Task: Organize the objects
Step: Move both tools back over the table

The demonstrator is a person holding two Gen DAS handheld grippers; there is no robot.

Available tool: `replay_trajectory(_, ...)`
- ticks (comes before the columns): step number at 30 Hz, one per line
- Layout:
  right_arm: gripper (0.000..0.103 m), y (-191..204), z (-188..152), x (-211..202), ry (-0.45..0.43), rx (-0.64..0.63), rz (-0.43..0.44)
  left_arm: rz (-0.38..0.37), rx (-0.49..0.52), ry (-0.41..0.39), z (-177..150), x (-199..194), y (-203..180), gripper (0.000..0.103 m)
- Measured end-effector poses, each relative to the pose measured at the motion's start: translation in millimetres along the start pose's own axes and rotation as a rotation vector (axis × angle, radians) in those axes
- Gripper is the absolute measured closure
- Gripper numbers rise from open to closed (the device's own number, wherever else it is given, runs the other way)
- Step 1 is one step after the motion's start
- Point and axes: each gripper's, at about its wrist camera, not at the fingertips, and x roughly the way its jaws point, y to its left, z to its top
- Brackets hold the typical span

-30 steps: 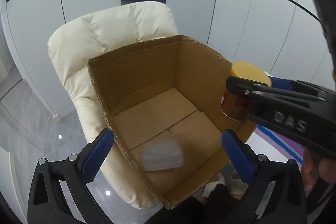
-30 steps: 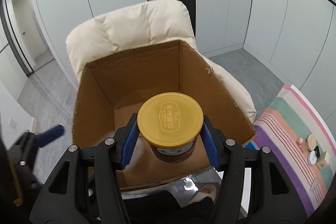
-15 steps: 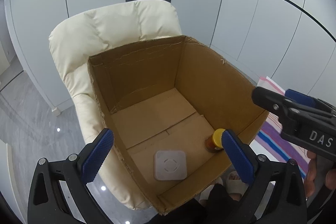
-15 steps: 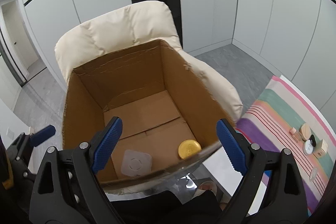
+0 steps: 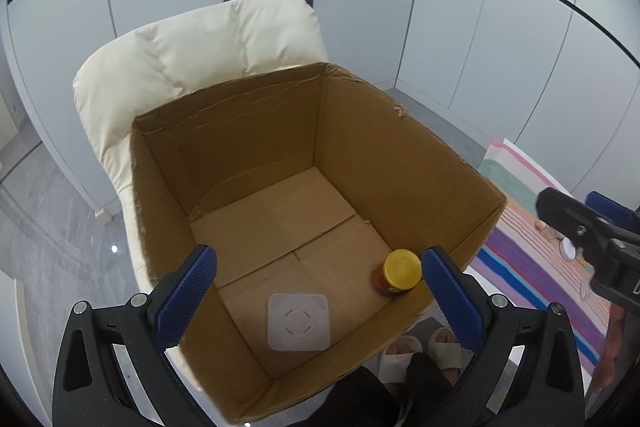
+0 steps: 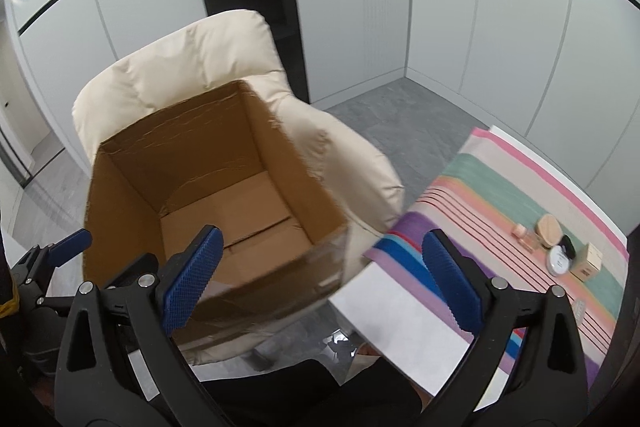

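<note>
Pale wall panels [image 5: 460,39] and a grey tiled floor [image 6: 400,111] enclose the scene. Nearest the left wrist camera, the left gripper [image 5: 318,301] holds its blue fingers [image 5: 186,295] spread wide with nothing between them, poised over the near rim of a cardboard box [image 5: 400,163]. Inside, on the box floor, a white square container [image 5: 299,321] lies near the front wall, and a yellow-lidded jar [image 5: 398,271] stands upright in the near right corner. The box sits on a cream padded armchair [image 5: 192,55]. In the right wrist view, the right gripper [image 6: 320,277] is opening its fingers, empty, beyond the box's right corner. Further right, a striped cloth [image 6: 500,195] covers a surface bearing a small group of cosmetics [image 6: 556,247].
</note>
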Motion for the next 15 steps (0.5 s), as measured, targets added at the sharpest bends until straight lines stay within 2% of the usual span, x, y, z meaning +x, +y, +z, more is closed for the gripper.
replay_trajectory(4,0.001,-23,-3,-6,-0.007,0.033,-0.034,-0.008,0.019,0.000,3,2,-17,0.000)
replay_trajectory(15,0.001,-70,-12,-20,-0.008,0.087,-0.096,-0.092,0.086,0.013,4,7,-72,0.000)
